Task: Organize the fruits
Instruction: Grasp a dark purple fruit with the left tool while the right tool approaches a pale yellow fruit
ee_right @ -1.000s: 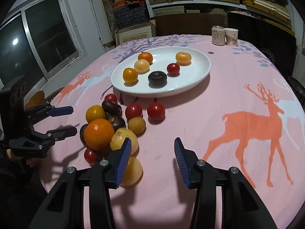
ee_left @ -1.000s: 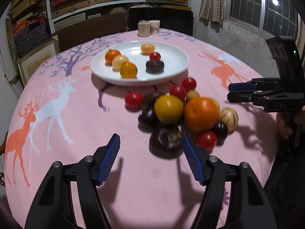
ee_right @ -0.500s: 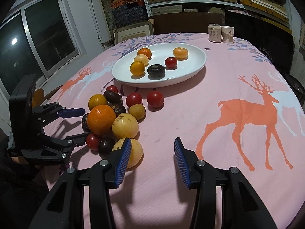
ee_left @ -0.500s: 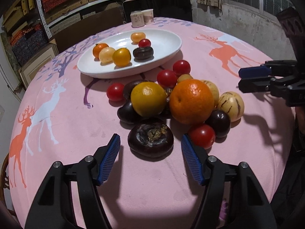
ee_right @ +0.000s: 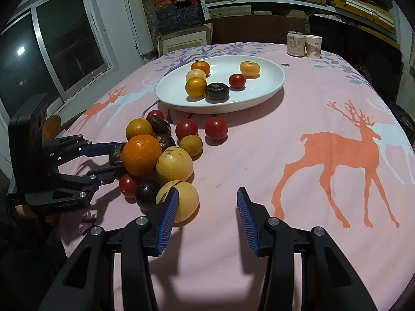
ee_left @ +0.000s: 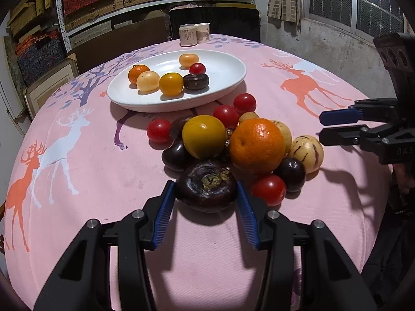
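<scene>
On the pink surface (ee_left: 85, 181), the left gripper (ee_left: 206, 194) has its jaws clamped on the dark fruit (ee_left: 206, 185) at the pile's near edge, while the right gripper (ee_right: 207, 208) is wide apart beside a yellow fruit (ee_right: 185, 202).

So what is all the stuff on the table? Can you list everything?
Plate: one, white, far middle of the table.
Fruits on plate: six, orange, yellow, pale, red and dark.
Fruit pile: more than a dozen, red, orange, yellow, dark and striped, in front of the plate.
Dark fruit: one, near edge of pile.
Can: one, pale, far edge.
Paper cup: one, white, beside the can.
Tablecloth: one, pink with deer.
Left gripper: black and blue, closing around the dark fruit.
Right gripper: black and blue, open, empty.
</scene>
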